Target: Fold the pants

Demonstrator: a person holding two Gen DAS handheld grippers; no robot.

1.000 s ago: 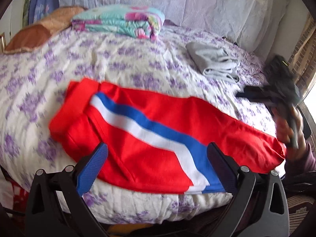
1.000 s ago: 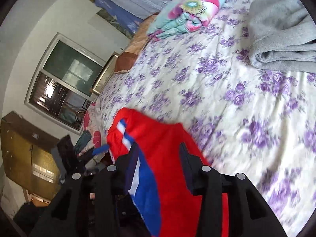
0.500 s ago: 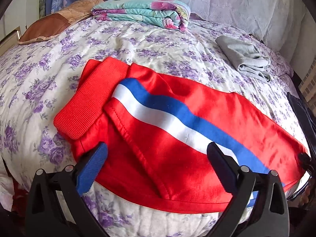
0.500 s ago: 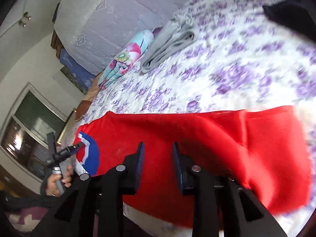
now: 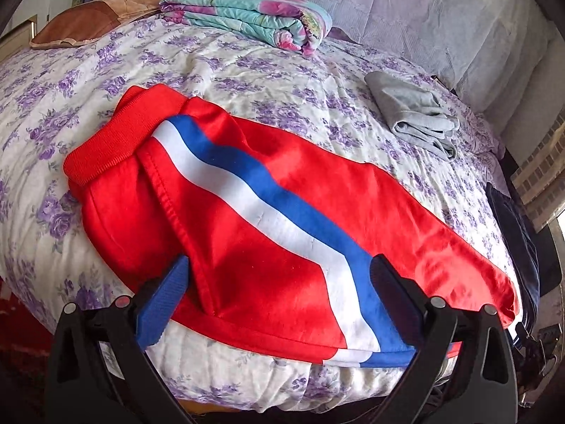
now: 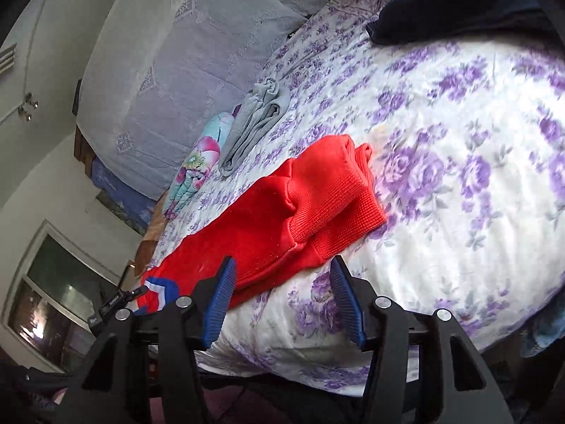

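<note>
Across the near edge of the bed [image 5: 247,70], on its cream quilt printed with purple flowers, lie soft red pants [image 5: 268,233] with a curving white and blue side stripe and ribbed knit cuffs. Both legs are stacked flat. Over the pants' near hem, the left gripper [image 5: 279,296] has its blue ridged pads spread wide, holding nothing. Beside the cuffs, the right gripper [image 6: 282,304] is likewise released. Farther up the bed rest a folded grey garment [image 5: 413,120] and a floral blanket [image 5: 247,14].

pants [image 5: 268,219]: red, white-blue side stripe; flat, legs stacked; on bed
</note>
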